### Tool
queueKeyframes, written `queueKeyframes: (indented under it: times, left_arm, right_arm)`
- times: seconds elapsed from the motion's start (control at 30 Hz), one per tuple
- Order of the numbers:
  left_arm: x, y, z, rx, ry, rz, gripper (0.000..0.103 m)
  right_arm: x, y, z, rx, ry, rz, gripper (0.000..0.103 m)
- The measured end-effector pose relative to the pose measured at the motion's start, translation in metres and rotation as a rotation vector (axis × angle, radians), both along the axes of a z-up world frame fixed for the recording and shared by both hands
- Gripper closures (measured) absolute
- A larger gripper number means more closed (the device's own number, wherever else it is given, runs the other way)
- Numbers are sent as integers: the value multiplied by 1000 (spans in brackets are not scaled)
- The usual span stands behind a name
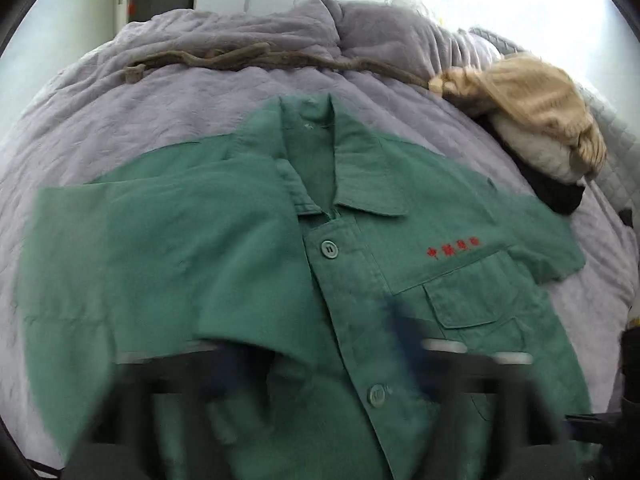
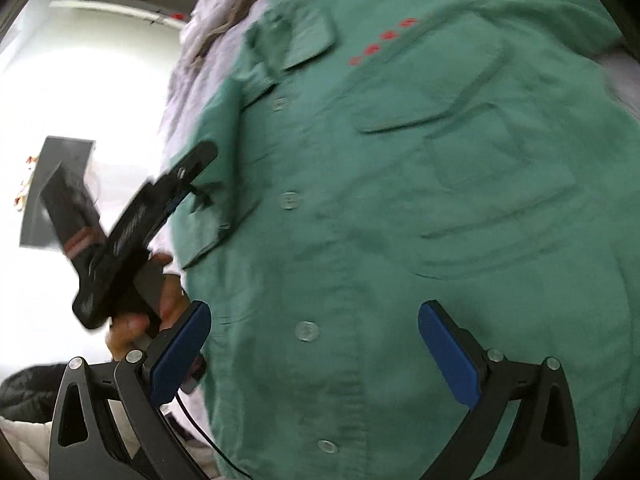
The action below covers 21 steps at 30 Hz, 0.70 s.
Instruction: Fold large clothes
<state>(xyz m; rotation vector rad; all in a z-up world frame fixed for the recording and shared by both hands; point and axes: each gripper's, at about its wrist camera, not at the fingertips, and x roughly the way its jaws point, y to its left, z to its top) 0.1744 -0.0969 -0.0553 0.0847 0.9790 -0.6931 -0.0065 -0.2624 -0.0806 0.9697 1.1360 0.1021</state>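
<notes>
A green work shirt (image 1: 400, 240) lies face up on a lilac quilt (image 1: 120, 120), buttoned, with red characters above its chest pocket. In the left wrist view one sleeve (image 1: 160, 240) is folded across the front. My left gripper (image 1: 320, 368) is a motion-blurred shape low over the shirt's lower front, its jaws wide apart with nothing between them. The right wrist view shows the left gripper (image 2: 200, 178) at the shirt's (image 2: 400, 220) folded edge, held by a person's hand (image 2: 164, 300). My right gripper (image 2: 316, 344) hovers open above the button placket, blue pads (image 2: 452, 356) well apart and empty.
A twisted brown cord (image 1: 248, 58) lies across the quilt behind the collar. A beige knit garment (image 1: 532, 112) sits on a pile with a black garment (image 1: 560, 196) at the bed's right. A dark padded item (image 2: 24, 392) is at lower left in the right wrist view.
</notes>
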Motion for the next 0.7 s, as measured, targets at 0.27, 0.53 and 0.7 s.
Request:
queueKeyframes:
  times: [0.27,0.53,0.7]
  left_arm:
    - [-16,99,25,133,-118,186,21]
    - [-2,167,-21,275,-20,368,21]
    - [3,165,-33,283,-24,366,21]
  right_arm:
    - [85,68,42,-406,-96,305,0]
    - [168,164,22,-986,-146,583,32]
    - [189,184,-14,-1152,-138,685,39]
